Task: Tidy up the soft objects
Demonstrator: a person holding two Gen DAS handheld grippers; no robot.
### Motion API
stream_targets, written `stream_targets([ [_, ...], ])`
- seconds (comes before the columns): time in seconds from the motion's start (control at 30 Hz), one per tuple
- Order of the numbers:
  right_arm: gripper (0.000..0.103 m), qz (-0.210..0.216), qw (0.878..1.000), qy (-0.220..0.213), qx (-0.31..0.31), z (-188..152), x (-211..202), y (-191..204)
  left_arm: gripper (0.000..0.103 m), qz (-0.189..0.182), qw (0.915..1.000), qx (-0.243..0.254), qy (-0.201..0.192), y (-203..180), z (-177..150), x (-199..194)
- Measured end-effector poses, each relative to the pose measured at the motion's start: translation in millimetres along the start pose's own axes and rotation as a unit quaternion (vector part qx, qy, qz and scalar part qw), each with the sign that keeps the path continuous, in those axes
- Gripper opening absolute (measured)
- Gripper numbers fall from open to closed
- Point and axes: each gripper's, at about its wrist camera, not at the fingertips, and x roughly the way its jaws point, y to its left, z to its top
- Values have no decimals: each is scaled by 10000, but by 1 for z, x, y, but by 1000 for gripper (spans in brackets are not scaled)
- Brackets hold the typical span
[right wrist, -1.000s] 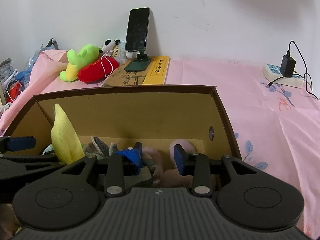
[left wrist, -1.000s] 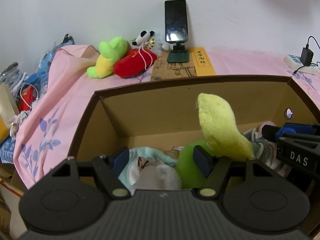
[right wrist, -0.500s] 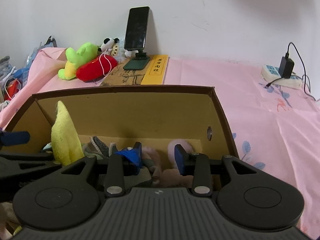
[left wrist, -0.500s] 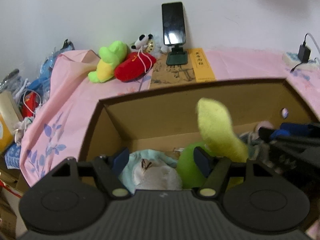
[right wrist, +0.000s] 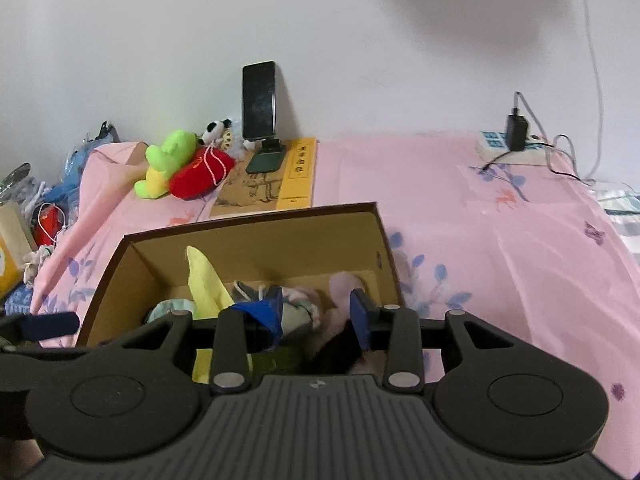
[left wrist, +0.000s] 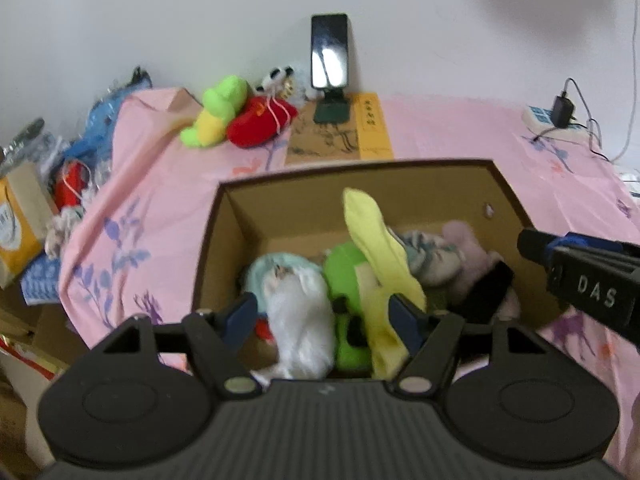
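A brown cardboard box [left wrist: 224, 240] [right wrist: 256, 236] sits on the pink bed and holds several soft toys: a white and teal plush [left wrist: 300, 300], a green plush [left wrist: 344, 268], a yellow plush [left wrist: 376, 240] [right wrist: 204, 280] sticking up, a grey one [left wrist: 428, 256] and a pink one [left wrist: 468, 252] [right wrist: 344, 284]. My left gripper [left wrist: 322, 318] is open and empty above the box's near side. My right gripper [right wrist: 316, 314] is open and empty above the box's right part; it also shows in the left wrist view [left wrist: 580, 276]. A green and yellow plush [left wrist: 212, 114] [right wrist: 164, 164] and a red plush [left wrist: 260, 122] [right wrist: 200, 174] lie at the back left of the bed.
A phone on a stand [left wrist: 330, 60] [right wrist: 260, 108] stands by the wall on a brown and yellow book [left wrist: 344, 136]. A small panda toy [right wrist: 216, 130] sits beside it. A power strip with charger [right wrist: 512, 144] lies at the back right. Clutter and bags [left wrist: 36, 184] sit left of the bed.
Both grippers have risen and pulled back from the box, so more of its inside and the bed shows. Both stay open and empty.
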Motion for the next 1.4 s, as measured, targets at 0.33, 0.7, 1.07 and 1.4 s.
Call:
stream_targets([
  [0.33, 21, -23, 9997, 216, 129, -25, -21, -2, 71, -237, 9992, 195, 272, -11, -33, -11],
  [0.7, 21, -257, 9989, 362, 123, -39, -24, 1, 71, -248, 9985, 134, 477, -8, -41, -4],
  [1.07, 21, -268, 9982, 534, 10, -34, -15, 4, 71, -127, 9991, -19, 395, 1, -32, -4],
  [1.4, 21, -226, 9976, 648, 5, -29, -10, 4, 71, -64, 9993, -59, 353, 1, -26, 0],
])
